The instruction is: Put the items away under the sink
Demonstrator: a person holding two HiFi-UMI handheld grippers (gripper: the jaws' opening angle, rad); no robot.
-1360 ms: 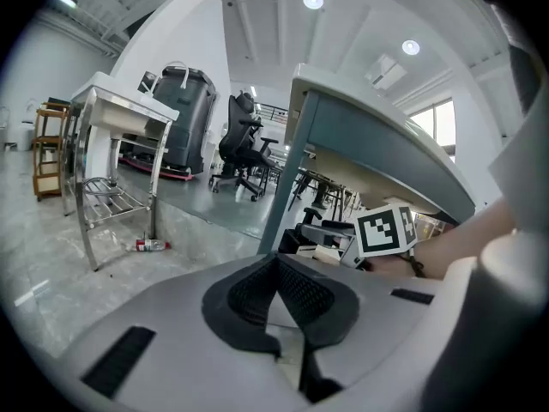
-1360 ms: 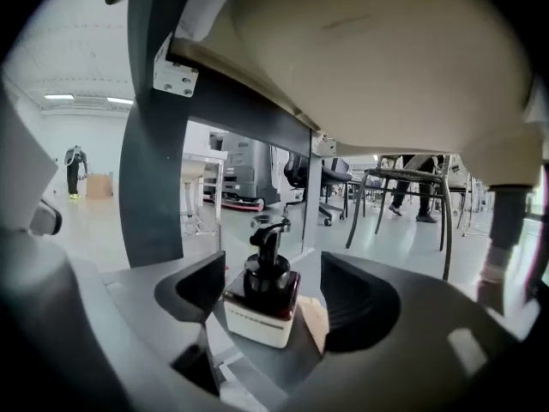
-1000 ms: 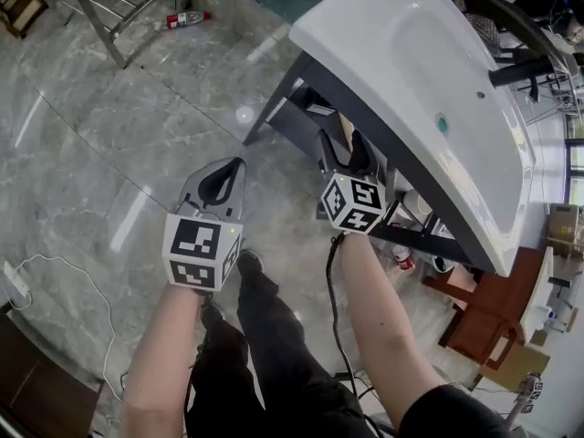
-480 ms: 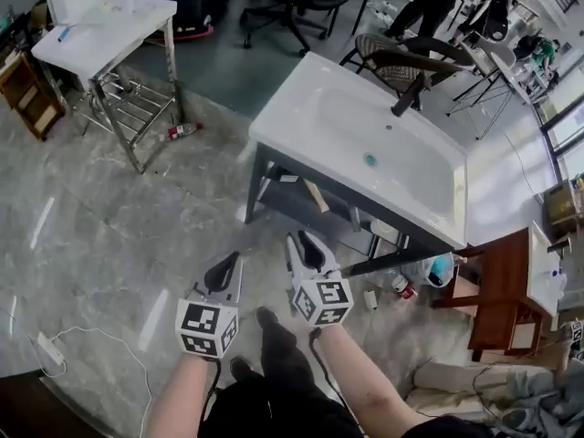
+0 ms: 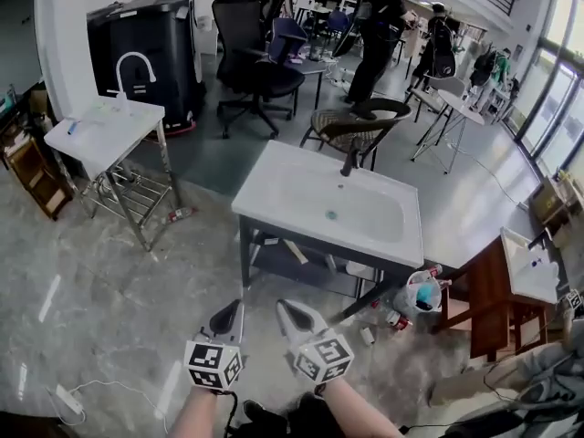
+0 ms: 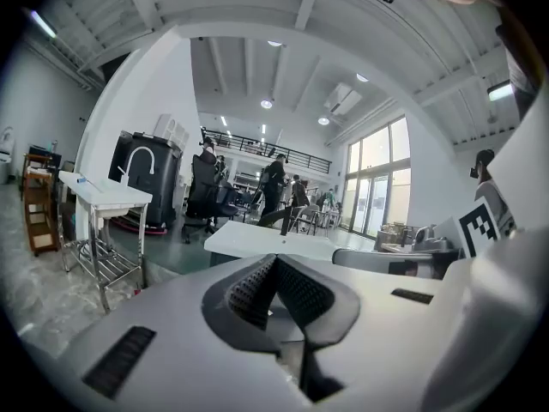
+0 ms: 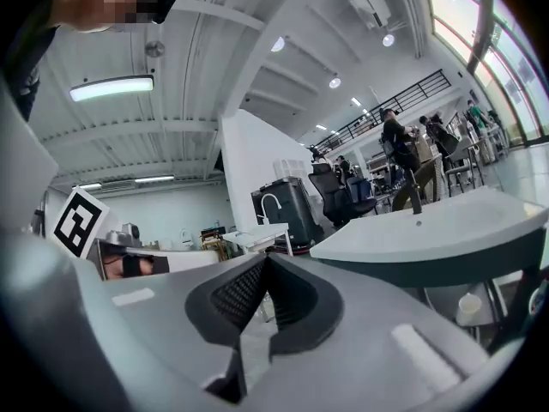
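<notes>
The white sink (image 5: pixel 328 208) stands on a dark frame in the middle of the head view, with a low shelf (image 5: pixel 274 265) under it. A tan piece (image 5: pixel 295 251) lies on that shelf. On the floor at the sink's right foot are a pale tub with blue inside (image 5: pixel 422 292), a can (image 5: pixel 395 318) and a small white bottle (image 5: pixel 366 336). My left gripper (image 5: pixel 234 307) and right gripper (image 5: pixel 285 306) hang side by side well in front of the sink, both shut and holding nothing. The left gripper view shows closed pads (image 6: pixel 257 286) with the sink (image 6: pixel 257 239) beyond.
A second white sink on a metal stand (image 5: pixel 105 130) is at the left, with a bottle (image 5: pixel 179 214) on the floor by it. A wooden table (image 5: pixel 497 286) stands right of the sink. Chairs (image 5: pixel 351 126) and people (image 5: pixel 379 26) are behind. A power strip (image 5: pixel 68 399) lies at the lower left.
The head view has pulled back and lifted, so the sink shrank from close overhead to mid-room. Both grippers drew away from the sink's underside and stayed shut.
</notes>
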